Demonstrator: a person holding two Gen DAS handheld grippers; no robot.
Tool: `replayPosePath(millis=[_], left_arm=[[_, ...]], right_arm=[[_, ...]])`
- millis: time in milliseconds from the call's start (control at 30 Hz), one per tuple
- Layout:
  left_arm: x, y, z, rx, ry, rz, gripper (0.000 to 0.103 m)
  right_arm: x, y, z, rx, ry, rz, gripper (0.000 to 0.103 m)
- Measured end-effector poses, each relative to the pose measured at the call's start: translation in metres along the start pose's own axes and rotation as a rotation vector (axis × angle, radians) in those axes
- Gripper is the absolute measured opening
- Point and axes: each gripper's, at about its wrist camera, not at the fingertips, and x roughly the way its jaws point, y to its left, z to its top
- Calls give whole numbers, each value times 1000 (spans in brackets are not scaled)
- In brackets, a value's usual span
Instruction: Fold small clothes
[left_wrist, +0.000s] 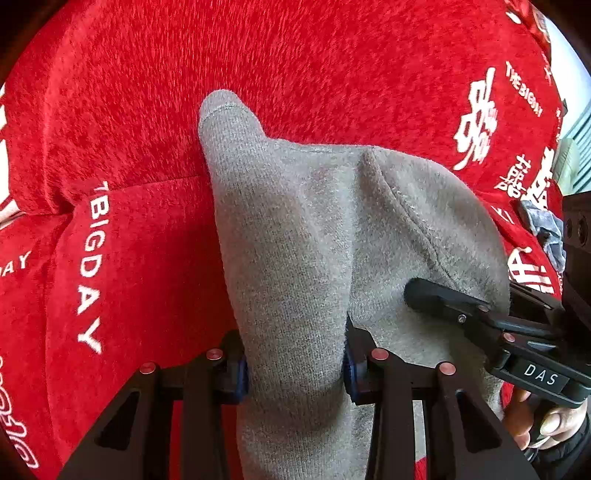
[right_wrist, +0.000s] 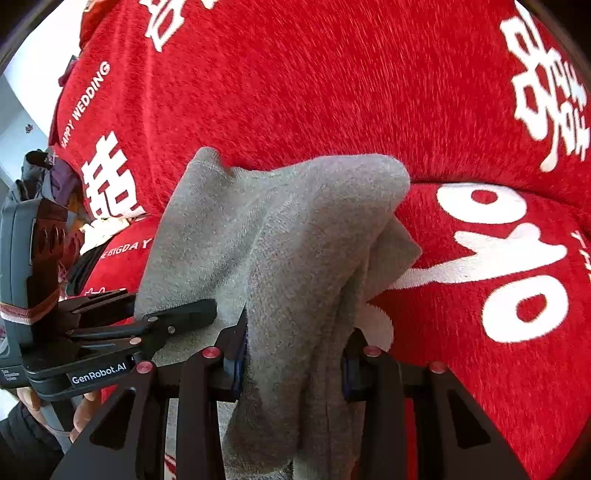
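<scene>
Over a red plush blanket (left_wrist: 295, 55), left gripper (left_wrist: 295, 373) and right gripper (right_wrist: 293, 365) each pinch the grey garment (left_wrist: 314, 221), which should stay taut and level toward twelve o'clock.

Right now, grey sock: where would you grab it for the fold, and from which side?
Grip the sock at the near end, from above, one gripper beside the other. It drapes in soft folds away over the red blanket, toe free. Both the left gripper and right gripper already pinch bunched fabric there.
</scene>
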Motion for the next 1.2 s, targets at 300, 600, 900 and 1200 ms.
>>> replayPosePath(millis=[300,600,900,1200], left_arm=[[-49,0,-23,20,-33,4,39],[-86,6,-59,27,-57,16,39],[-115,22,-109,26,-67,45,39],[-129,37,-144,10,-68,53,39]], right_arm=[[-42,32,-19,-29,-35,-7,40],[-67,74,-50,-61,-41,-14,40],[-75,111,-89,-85,-27,2,40],[-77,136,-118,-98,-15,1,40]])
